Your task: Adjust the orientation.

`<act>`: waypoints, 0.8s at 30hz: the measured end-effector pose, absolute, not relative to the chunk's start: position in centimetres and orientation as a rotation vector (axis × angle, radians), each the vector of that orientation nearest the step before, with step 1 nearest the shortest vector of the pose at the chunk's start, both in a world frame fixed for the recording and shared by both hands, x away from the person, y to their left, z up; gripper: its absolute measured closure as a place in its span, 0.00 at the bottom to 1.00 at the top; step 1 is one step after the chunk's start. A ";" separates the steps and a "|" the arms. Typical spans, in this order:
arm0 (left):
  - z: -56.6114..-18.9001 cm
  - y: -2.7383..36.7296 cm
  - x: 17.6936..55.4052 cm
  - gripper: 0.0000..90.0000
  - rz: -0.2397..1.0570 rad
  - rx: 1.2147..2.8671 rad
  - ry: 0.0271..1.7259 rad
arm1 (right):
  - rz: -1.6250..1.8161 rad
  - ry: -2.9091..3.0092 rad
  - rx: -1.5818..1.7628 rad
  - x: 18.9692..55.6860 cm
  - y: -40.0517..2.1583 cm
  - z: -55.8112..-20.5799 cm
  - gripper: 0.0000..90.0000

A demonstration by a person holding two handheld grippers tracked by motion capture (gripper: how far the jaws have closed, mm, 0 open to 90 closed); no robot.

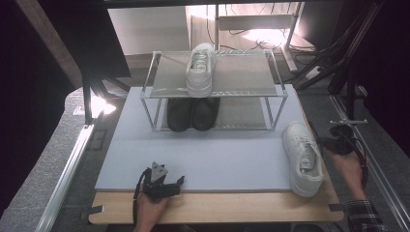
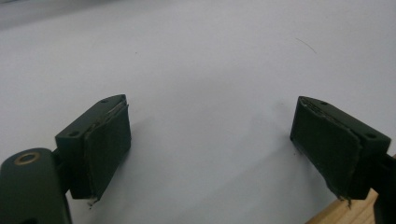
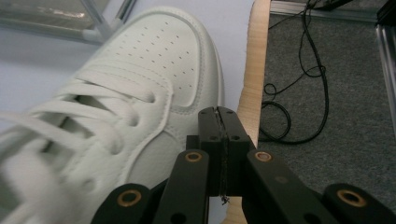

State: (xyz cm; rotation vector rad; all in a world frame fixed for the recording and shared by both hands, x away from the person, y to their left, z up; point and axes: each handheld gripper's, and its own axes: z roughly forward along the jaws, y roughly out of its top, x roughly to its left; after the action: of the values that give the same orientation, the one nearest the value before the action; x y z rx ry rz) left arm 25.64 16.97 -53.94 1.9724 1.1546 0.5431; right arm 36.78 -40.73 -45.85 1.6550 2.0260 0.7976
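In the high view, a white sneaker (image 1: 303, 157) lies on the grey mat (image 1: 212, 159) at the table's right edge, toe pointing away toward the wire shoe rack (image 1: 215, 92). A second white sneaker (image 1: 201, 69) stands on the rack's top shelf and a pair of black shoes (image 1: 192, 113) on the lower one. The right gripper (image 1: 333, 143) sits just beside the near sneaker's right flank; the left gripper (image 1: 162, 186) rests at the mat's near edge.

In the left gripper view, the jaws stand wide apart over the bare mat (image 2: 201, 70), nothing between them.

In the right gripper view, the right gripper (image 3: 219, 135) is clenched, pads pressed together on nothing, close beside the sneaker (image 3: 140, 93), above the wooden table edge (image 3: 254, 70)
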 end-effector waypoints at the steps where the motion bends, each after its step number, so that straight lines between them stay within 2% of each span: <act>1: -53.9 17.0 25.6 0.13 0.543 1.972 1.154 | 0.798 2.028 1.656 36.9 -40.8 -46.1 0.99; 11: -53.9 17.0 25.6 0.13 0.543 1.973 1.155 | 0.846 2.026 1.688 37.8 -41.3 -47.6 1.00; 24: -53.9 17.0 25.6 0.13 0.543 1.973 1.155 | 0.864 2.077 1.646 37.5 -39.3 -47.8 1.00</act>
State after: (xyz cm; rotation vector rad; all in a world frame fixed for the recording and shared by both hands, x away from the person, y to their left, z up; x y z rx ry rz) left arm 25.64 16.96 -53.94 1.9726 1.1551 0.5430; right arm 37.55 -39.29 -47.82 1.6462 2.0774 0.8635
